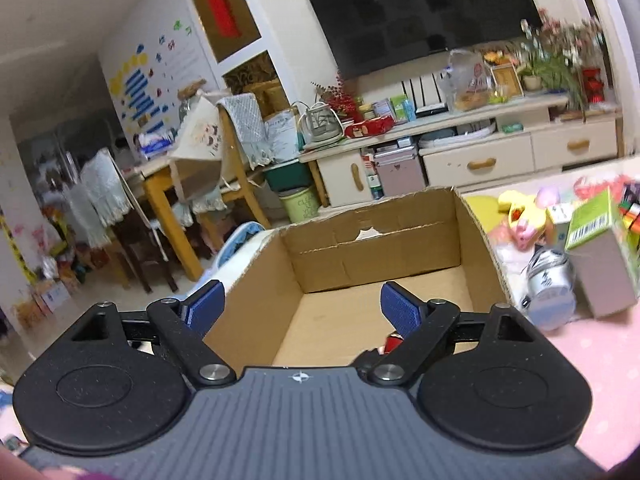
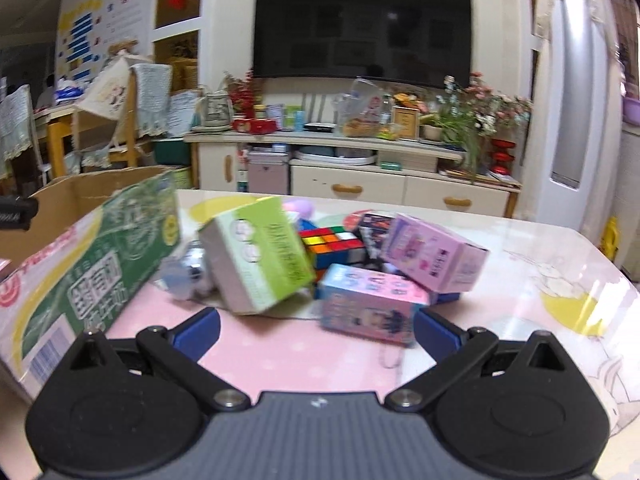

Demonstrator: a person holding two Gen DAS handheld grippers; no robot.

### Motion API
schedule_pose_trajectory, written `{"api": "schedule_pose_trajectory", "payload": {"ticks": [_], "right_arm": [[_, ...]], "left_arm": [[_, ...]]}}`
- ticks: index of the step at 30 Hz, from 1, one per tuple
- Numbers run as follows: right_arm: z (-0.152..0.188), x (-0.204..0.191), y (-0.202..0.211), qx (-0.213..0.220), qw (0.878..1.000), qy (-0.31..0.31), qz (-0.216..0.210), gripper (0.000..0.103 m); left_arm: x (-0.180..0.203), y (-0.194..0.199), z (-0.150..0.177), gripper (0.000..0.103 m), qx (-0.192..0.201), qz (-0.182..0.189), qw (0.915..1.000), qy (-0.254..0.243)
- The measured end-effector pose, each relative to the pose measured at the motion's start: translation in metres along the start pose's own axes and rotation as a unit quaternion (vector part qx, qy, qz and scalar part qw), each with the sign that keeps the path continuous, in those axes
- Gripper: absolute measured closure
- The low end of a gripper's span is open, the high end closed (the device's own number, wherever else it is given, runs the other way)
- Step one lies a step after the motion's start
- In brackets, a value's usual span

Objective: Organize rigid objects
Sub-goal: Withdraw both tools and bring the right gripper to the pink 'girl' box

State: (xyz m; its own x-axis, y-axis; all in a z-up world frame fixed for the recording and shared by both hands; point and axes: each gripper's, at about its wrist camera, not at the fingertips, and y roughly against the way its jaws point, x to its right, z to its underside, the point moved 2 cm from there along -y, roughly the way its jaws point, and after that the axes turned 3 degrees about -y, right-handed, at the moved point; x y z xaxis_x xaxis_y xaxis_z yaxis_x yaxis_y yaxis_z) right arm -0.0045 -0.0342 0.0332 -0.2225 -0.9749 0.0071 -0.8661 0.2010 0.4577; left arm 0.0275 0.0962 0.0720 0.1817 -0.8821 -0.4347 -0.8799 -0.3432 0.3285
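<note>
An open cardboard box (image 1: 476,232) stands on the pink table. My left gripper (image 1: 304,308) is open and empty above its near end; a small red object (image 1: 393,343) lies inside by the right finger. My right gripper (image 2: 316,330) is open and empty, low over the table before a pile: a green-and-white box (image 2: 260,256), a Rubik's cube (image 2: 332,246), a blue-pink box (image 2: 368,302), a pink box (image 2: 434,254) and a silver can (image 2: 188,276). The pile also shows in the left wrist view, with the green box (image 1: 596,240) and can (image 1: 550,284).
The cardboard box's printed green-and-white side (image 2: 80,280) stands close on the left of my right gripper. A yellow toy (image 1: 520,210) lies behind the can. A TV cabinet (image 2: 360,176) and chairs (image 1: 168,216) stand beyond the table edge (image 2: 560,232).
</note>
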Motion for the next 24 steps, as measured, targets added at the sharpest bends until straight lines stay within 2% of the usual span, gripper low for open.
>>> {"api": "schedule_pose_trajectory", "payload": {"ticks": [4,7,9,12,14,18,24], "right_arm": [[0.001,0.023,-0.006,0.001,1.000,-0.015,0.019,0.001],[0.001,0.040,-0.013,-0.003,0.999,-0.029,0.029,0.001],[-0.001,0.051,-0.018,-0.007,0.999,-0.043,0.030,0.001],[-0.004,0.063,-0.025,-0.012,0.998,-0.061,0.021,0.001],[-0.008,0.069,-0.029,-0.008,0.998,-0.064,0.012,0.001],[-0.018,0.082,-0.037,0.007,0.998,-0.064,0.002,0.001],[-0.026,0.111,-0.062,0.004,0.997,-0.073,-0.010,0.001]], "left_arm": [[-0.010,-0.005,-0.004,0.000,-0.003,-0.005,0.9999,0.013],[-0.013,0.008,-0.014,0.000,0.037,-0.012,0.9992,0.011],[-0.012,0.017,-0.024,0.000,0.067,-0.002,0.9976,0.015],[-0.006,0.027,-0.034,0.000,0.085,0.065,0.9935,0.039],[0.002,0.031,-0.038,0.000,0.087,0.123,0.9871,0.054],[0.025,0.021,-0.041,0.000,0.048,0.232,0.9690,0.070],[0.057,-0.013,-0.037,0.000,0.001,0.302,0.9516,0.058]]}}
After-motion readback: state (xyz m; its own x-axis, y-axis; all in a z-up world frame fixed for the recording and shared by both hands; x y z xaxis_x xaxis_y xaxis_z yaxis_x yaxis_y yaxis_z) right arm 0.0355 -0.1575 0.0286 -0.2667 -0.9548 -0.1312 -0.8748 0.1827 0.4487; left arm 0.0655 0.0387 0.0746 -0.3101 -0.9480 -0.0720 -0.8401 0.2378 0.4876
